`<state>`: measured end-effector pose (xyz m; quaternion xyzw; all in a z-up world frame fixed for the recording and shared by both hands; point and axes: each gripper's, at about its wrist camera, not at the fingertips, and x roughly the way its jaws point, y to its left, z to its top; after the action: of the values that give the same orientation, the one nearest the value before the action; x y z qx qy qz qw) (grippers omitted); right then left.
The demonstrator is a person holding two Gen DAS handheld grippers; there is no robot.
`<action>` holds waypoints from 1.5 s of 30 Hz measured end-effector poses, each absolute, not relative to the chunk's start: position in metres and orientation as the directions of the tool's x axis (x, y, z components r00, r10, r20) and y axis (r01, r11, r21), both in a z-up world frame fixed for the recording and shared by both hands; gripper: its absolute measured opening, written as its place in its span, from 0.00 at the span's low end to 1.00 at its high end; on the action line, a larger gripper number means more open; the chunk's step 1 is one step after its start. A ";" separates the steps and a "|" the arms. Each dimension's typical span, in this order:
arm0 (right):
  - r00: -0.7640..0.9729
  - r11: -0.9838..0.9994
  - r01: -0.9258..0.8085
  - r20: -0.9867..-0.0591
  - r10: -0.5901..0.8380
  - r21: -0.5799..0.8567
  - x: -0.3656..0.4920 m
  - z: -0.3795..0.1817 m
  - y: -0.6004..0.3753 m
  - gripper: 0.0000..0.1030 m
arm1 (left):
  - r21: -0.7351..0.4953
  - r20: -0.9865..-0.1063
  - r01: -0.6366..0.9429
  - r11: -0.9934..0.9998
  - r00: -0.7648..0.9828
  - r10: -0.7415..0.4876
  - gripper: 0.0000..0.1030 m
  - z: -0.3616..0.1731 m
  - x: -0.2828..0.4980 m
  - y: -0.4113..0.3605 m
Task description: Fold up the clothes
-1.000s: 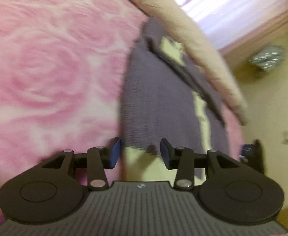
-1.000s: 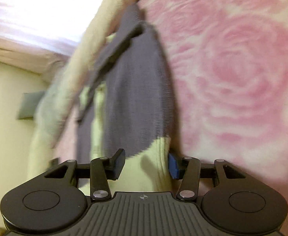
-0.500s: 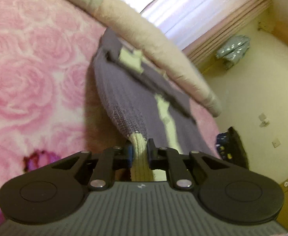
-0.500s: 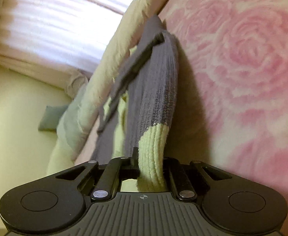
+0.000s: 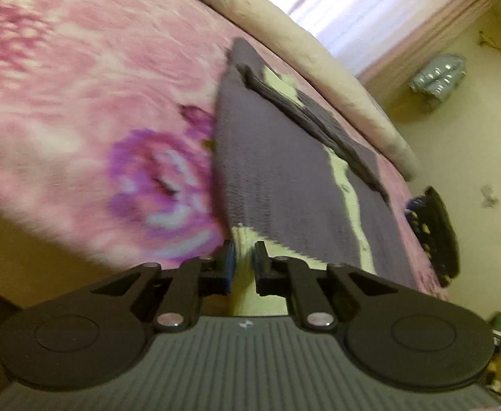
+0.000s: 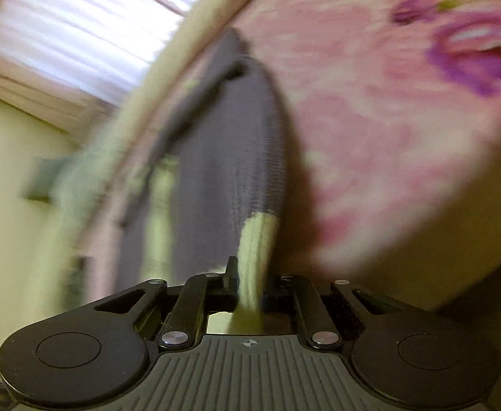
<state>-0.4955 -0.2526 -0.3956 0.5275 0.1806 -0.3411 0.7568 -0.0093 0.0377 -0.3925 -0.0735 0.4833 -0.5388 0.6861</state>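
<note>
Both the left gripper (image 5: 243,257) and the right gripper (image 6: 248,275) are pinching the cream ribbed hem of the purple knitted sweater (image 5: 278,171), which is stretching lengthwise toward twelve o'clock across the pink rose-patterned blanket (image 5: 79,102).

The right wrist view was smeared by motion, so the purple sweater (image 6: 226,157) and the pink rose blanket (image 6: 387,130) had no sharp edges. The sweater's cream hem (image 5: 242,267) went between the left gripper (image 5: 243,257) and was hidden behind its body. A dark object (image 5: 439,233) at the bed's far edge could not be identified.
</note>
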 end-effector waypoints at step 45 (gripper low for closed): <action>0.457 0.512 0.853 -0.624 -0.634 0.104 -0.389 -0.302 -0.069 0.90 | -0.017 -0.663 0.934 0.357 0.257 -0.703 0.50 -0.286 -0.213 0.012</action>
<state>-0.3887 -0.0688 -0.3018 0.2064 0.2651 -0.4487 0.8282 -0.2129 0.0117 -0.2858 0.1946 0.2968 -0.5325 0.7685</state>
